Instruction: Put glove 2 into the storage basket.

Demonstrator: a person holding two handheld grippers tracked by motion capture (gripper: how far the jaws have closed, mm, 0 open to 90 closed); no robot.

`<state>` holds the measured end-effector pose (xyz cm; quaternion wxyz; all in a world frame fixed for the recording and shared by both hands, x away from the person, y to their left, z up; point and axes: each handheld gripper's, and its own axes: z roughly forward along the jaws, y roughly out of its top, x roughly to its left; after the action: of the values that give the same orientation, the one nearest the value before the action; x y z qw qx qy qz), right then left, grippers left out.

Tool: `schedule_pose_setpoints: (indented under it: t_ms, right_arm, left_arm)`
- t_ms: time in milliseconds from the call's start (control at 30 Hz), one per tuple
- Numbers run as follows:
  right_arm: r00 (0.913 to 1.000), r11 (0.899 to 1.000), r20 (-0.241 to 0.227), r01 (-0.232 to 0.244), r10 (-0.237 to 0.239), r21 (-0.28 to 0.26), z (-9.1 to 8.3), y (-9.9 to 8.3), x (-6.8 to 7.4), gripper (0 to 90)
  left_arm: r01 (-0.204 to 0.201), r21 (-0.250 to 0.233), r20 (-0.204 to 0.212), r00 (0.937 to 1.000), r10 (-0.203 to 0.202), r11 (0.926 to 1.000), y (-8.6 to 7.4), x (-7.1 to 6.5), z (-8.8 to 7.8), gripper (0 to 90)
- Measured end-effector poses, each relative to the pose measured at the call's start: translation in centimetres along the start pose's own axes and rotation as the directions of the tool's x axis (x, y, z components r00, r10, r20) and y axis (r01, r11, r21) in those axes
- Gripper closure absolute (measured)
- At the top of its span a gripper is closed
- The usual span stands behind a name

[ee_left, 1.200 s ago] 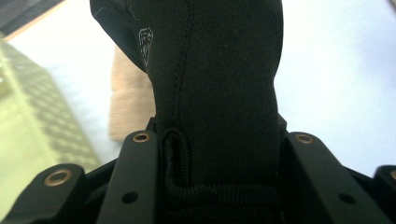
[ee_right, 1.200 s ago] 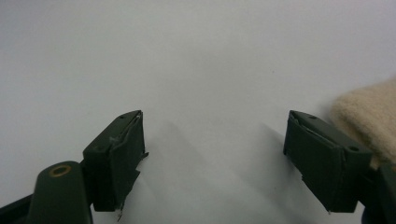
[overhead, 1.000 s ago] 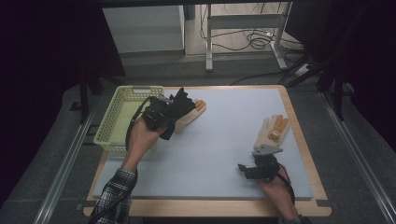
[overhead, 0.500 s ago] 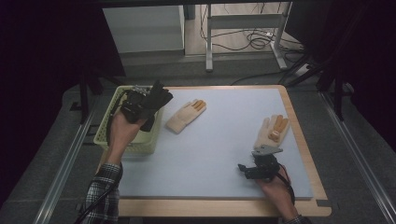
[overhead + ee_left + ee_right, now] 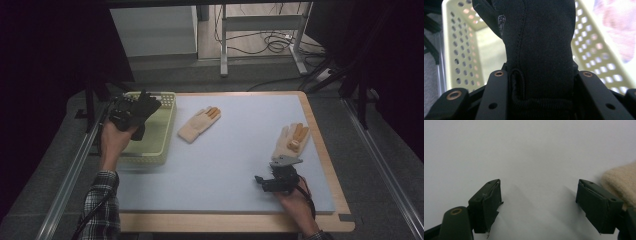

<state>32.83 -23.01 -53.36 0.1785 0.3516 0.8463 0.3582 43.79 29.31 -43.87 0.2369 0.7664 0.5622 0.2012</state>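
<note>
Over the pale green basket (image 5: 159,131) at the upper left of the high view, the left gripper (image 5: 134,111) holds a black glove (image 5: 148,102). Its fingers are pressed narrow on the glove's cuff end. The glove is made of dark, smooth knit fabric with a visible seam along its length, a folded hem at the cuff and a small pale logo near the thumb (image 5: 501,20). Seen from the left gripper view, the black glove (image 5: 541,47) stands up from between the fingers, with its long axis running from the bottom of the frame to the top, and the cuff is at the bottom. The perforated walls of the basket (image 5: 461,50) are behind it. Toward the upper right of the high view its fingertips point, away from the person's hand.

At the lower right of the high view, the right gripper (image 5: 278,180) rests on the pale blue tabletop (image 5: 235,150) with its fingers wide apart and nothing between them. A cream glove (image 5: 291,142) lies just beside it, and another cream glove (image 5: 199,124) lies near the basket.
</note>
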Motion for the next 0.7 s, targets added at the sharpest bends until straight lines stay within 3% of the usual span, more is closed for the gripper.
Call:
schedule_pose_setpoints:
  t_ms: [267,500,600,700]
  right_arm:
    - [1.0000,1.000,-0.001,0.000,0.000,0.000,0.0,0.0,0.0,20.1]
    - [1.0000,1.000,-0.001,-0.001,0.001,0.000,0.0,0.0,0.0,20.1]
    - [1.0000,1.000,-0.001,-0.001,0.001,0.000,0.0,0.0,0.0,20.1]
    - [1.0000,1.000,-0.001,-0.001,0.001,-0.001,0.0,0.0,0.0,20.1]
  left_arm:
    - [0.016,0.085,-0.037,0.9992,-0.013,0.9963,-0.4,1.8,2.6,60.7]
    - [0.029,0.140,-0.027,0.9993,-0.025,0.9897,-0.4,2.5,5.2,59.4]
    - [0.035,0.178,-0.041,0.9988,-0.028,0.9835,-0.2,2.6,6.2,58.4]
    - [0.016,0.226,-0.092,0.9957,0.005,0.9740,-0.1,2.5,7.2,57.3]
